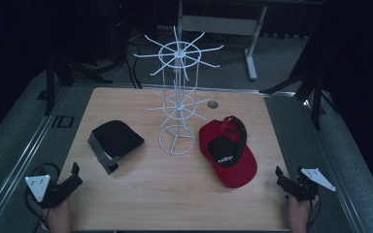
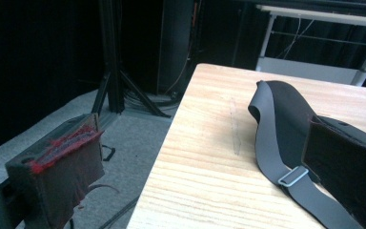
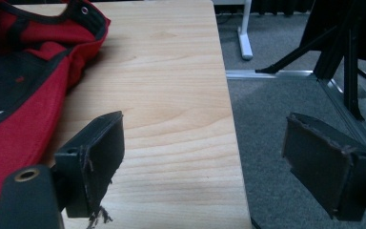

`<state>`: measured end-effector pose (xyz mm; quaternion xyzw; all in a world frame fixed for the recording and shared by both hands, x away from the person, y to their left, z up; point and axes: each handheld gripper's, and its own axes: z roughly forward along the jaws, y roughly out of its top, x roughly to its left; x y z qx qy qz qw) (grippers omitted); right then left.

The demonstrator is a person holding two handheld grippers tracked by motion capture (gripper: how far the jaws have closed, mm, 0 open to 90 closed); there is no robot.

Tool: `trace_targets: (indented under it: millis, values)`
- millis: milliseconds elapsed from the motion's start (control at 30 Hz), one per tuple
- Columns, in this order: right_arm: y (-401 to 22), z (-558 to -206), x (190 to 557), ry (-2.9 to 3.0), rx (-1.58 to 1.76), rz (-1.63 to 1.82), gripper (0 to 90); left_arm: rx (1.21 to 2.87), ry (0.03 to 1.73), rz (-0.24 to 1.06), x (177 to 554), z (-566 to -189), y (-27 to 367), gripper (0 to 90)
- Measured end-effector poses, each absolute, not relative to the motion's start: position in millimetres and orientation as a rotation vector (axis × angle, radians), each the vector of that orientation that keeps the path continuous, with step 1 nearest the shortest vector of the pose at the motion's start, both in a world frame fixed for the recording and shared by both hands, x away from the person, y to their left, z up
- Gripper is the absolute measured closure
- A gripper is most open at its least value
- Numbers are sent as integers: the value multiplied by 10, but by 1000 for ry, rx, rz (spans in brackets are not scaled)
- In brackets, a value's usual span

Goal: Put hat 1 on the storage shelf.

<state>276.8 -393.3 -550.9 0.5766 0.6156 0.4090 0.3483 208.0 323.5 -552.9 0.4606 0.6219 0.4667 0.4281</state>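
Observation:
A black cap [image 1: 116,138] with a grey strap lies left of centre on the wooden table [image 1: 175,199]. A red cap [image 1: 235,162] with black trim lies upside down right of centre. My left gripper [image 1: 76,175] rests at the table's front left corner, open with nothing in it. In the left gripper view its jaws [image 2: 205,157] stand wide apart, one over the floor, with the black cap's strap [image 2: 293,179] just ahead. My right gripper [image 1: 289,174] sits open at the front right edge. In its own view [image 3: 209,152] the red cap [image 3: 24,95] lies to the left.
A white wire display rack [image 1: 177,97] with radiating hooks stands upright at the table's middle, between the two caps. Dark stands and a grey carpeted floor [image 3: 276,109] surround the table. A white desk frame [image 1: 250,43] stands behind.

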Motion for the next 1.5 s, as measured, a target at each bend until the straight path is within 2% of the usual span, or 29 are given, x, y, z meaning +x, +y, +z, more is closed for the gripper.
trace_targets:
  millis: [200, 300, 400, 467, 700, 767, 900, 1167, 1267, 1500]
  values:
    - [-3891, -5362, 2720, 1623, 1486, 1104, 152, 1150, 1488, 1138, 2085, -5458, 3119, 7]
    - [-3849, -5191, 2771, 1669, 1487, 1071, 115, 1195, 1475, 1102, 2104, -5426, 3014, 7]
    - [-3833, -5114, 2793, 1684, 1491, 1075, 115, 1208, 1483, 1092, 2108, -5415, 2976, 7]
    - [-3816, -5048, 2803, 1663, 1496, 1118, 147, 1194, 1487, 1061, 2103, -5398, 2937, 6]
    - [-3733, -4673, 3030, 1784, 1500, 1117, 148, 1219, 1469, 999, 2112, -5384, 2837, 6]
    - [-3695, -4594, 3112, 1832, 1490, 1139, 107, 1220, 1465, 987, 2112, -5379, 2806, 6]
    - [-3605, -4501, 3244, 1850, 1460, 1147, 109, 1245, 1432, 954, 2116, -5376, 2743, 7]
    - [-3380, -4432, 3652, 1910, 1427, 1130, 147, 1300, 1395, 931, 2135, -5378, 2670, 6]
    - [-3289, -4451, 3822, 1952, 1397, 1096, 237, 1310, 1388, 922, 2142, -5380, 2662, 6]
    - [-3145, -4672, 4212, 2072, 1432, 1050, 349, 1321, 1372, 915, 2142, -5377, 2651, 7]
